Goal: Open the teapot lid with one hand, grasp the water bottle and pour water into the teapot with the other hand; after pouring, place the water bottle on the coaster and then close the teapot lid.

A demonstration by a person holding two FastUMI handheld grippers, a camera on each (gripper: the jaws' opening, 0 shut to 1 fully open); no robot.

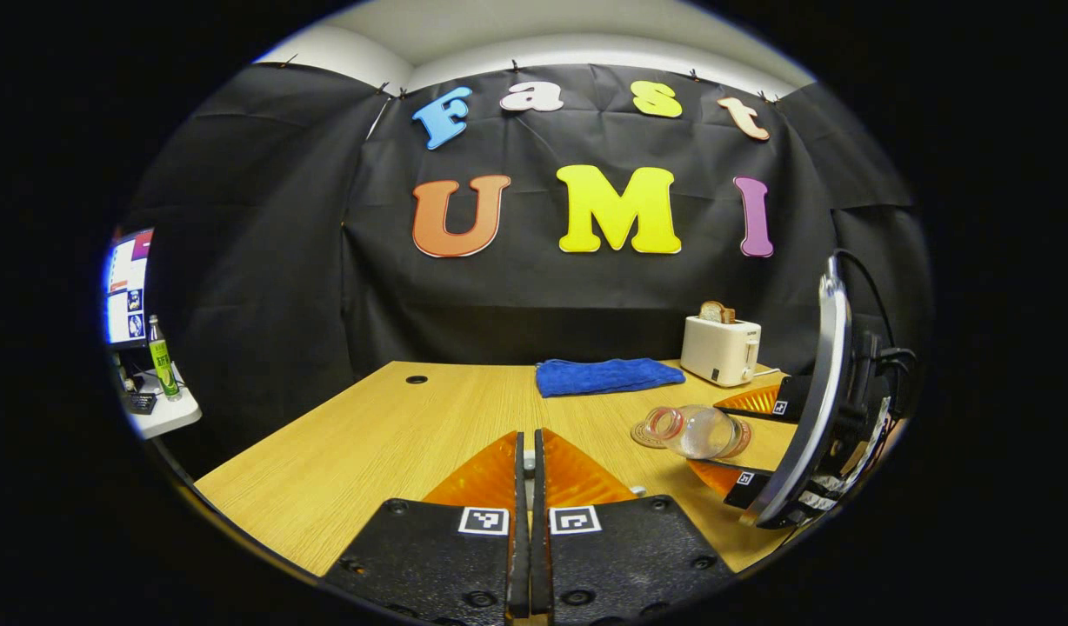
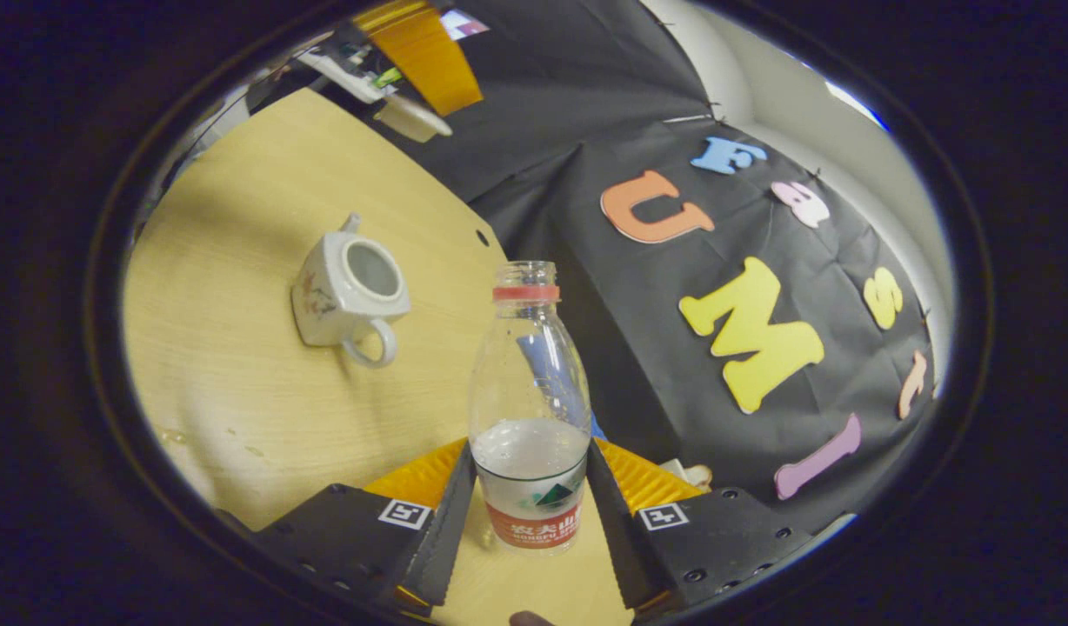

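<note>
lid: off, teapot open
R gripper: clamps bottle, part full
L gripper: fingers together; lid hold can't tell
left: pour, coaster, relid

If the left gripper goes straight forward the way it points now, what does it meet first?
Probably nothing near: ahead of the left gripper lies bare table, then the blue towel slightly to the right near the far edge, and behind it the booth's wall. Depth is hard to judge.
</note>
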